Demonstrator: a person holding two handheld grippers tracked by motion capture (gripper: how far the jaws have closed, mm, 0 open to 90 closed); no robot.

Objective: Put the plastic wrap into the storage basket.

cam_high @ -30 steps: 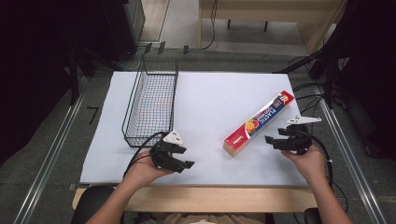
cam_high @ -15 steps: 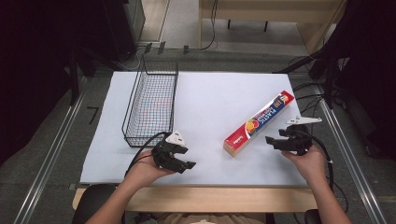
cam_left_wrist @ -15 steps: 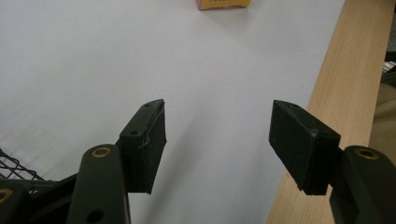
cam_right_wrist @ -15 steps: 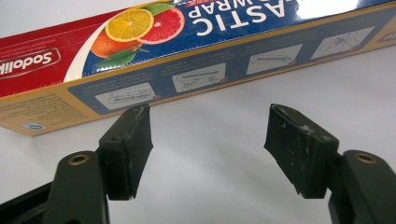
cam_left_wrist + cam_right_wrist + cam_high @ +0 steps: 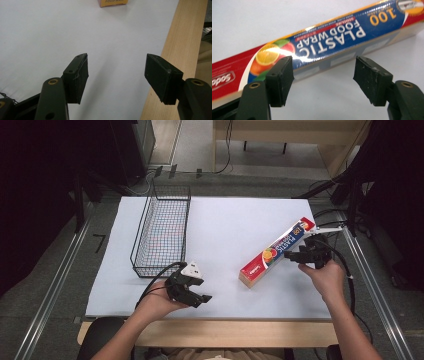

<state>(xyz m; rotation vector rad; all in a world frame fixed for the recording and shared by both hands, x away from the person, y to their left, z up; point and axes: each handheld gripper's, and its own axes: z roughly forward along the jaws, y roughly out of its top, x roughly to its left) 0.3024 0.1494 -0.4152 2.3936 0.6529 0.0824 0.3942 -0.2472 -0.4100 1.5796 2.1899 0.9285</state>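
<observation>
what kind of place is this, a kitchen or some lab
Most likely a lab or recording bench, not a kitchen: a white-covered table framed by metal rails, cables on the floor, and a hand-held gripper in each hand.

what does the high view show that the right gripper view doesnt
The high view takes in the wire basket, the left gripper with its fingers apart over bare table, and both forearms. The right gripper view reads the box's print, "plastic food wrap" and a citrus picture, between its own open fingers. Both show the food wrap box lying flat on the white table, and the right gripper close beside it.
</observation>
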